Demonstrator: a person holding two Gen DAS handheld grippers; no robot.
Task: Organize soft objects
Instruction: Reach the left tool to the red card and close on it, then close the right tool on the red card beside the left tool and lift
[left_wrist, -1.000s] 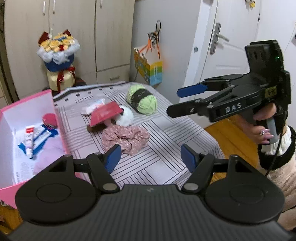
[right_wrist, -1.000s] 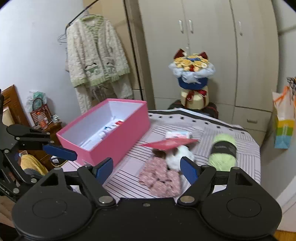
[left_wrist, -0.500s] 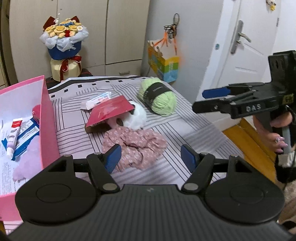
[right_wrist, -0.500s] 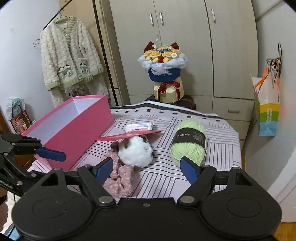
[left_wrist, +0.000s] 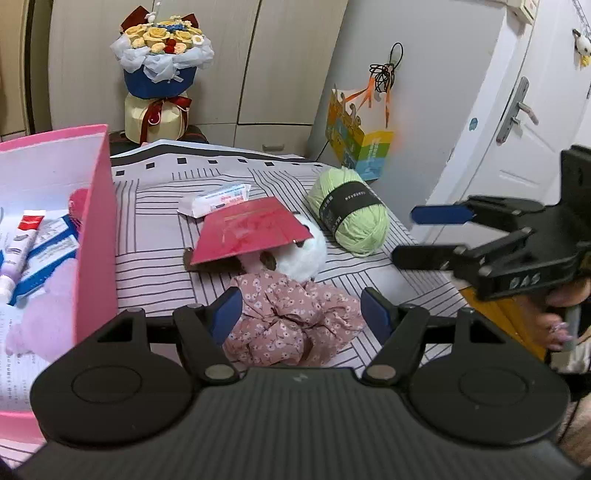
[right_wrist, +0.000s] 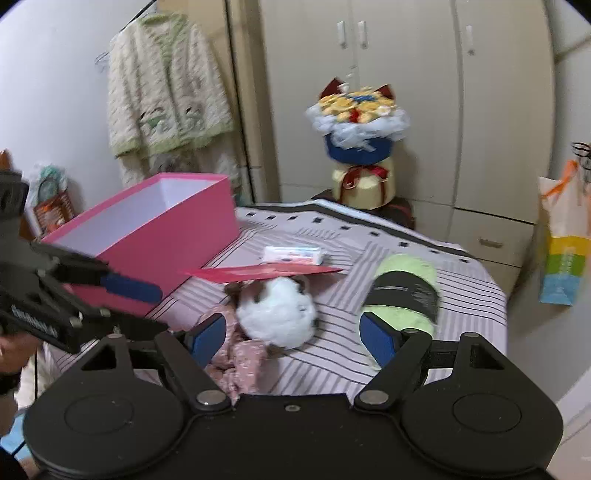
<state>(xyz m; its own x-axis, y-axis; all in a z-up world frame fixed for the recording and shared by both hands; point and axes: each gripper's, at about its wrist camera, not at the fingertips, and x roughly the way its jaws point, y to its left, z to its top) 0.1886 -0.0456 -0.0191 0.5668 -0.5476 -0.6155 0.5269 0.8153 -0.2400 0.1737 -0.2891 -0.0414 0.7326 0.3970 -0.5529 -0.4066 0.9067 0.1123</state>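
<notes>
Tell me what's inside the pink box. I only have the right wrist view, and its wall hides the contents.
Observer: From the left wrist view, the pink box holds a tube with a red cap, beside blue-and-white packets.
Operator: Anything soft in there?
Observer: Yes, a pale lilac fluffy item lies at the near end.
Operator: Is the floral scrunchie gripped?
Observer: No. The whole scrunchie lies on the striped cloth, between the open fingers of the left gripper.
</notes>
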